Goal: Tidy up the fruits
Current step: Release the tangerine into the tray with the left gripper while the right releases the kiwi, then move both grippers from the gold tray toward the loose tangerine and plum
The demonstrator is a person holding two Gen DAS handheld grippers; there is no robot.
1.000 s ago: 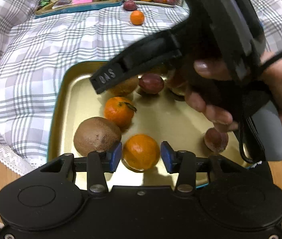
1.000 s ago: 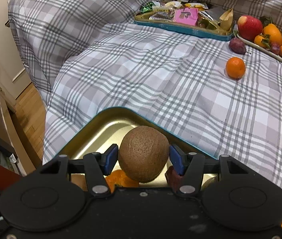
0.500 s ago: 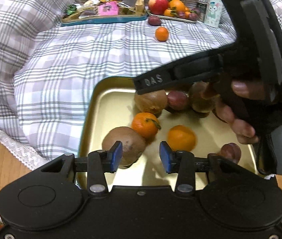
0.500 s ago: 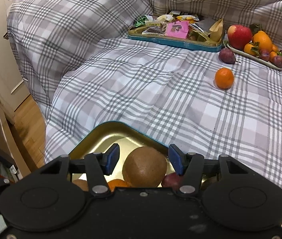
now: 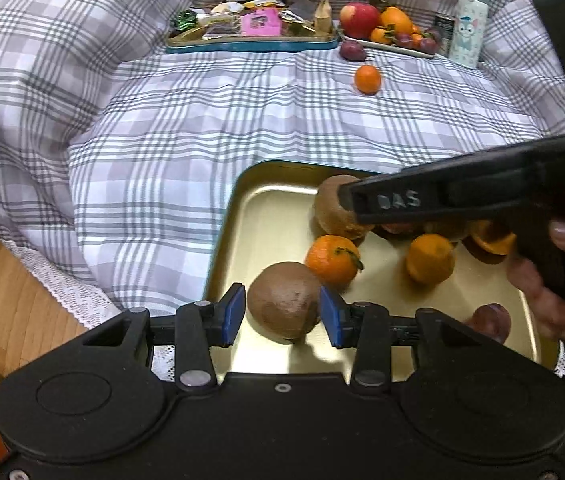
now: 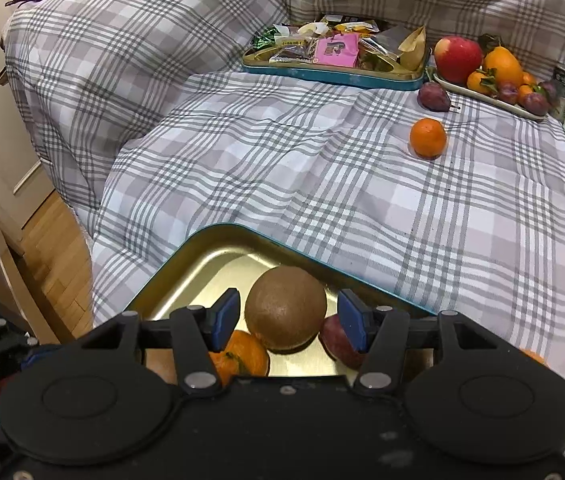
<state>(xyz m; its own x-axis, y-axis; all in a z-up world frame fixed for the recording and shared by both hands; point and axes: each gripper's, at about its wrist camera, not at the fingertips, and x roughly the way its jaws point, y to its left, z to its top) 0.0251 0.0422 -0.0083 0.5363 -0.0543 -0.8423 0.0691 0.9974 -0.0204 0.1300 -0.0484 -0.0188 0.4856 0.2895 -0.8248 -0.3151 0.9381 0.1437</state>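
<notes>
"DAS" embossed on the right tongs (image 5: 356, 210) arm (first letter faint)

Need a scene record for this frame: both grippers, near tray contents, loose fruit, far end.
left gripper: open; jaws have just been closing; front brown fruit between them, resting on the tray, gap at left pad
right gripper: open; straddles back brown fruit, gaps on both sides
gold tray: on plaid blanket; holds both brown fruits, tangerines, purple fruit
loose on blanket: orange, plum
far end: snack tray, fruit plate
</notes>
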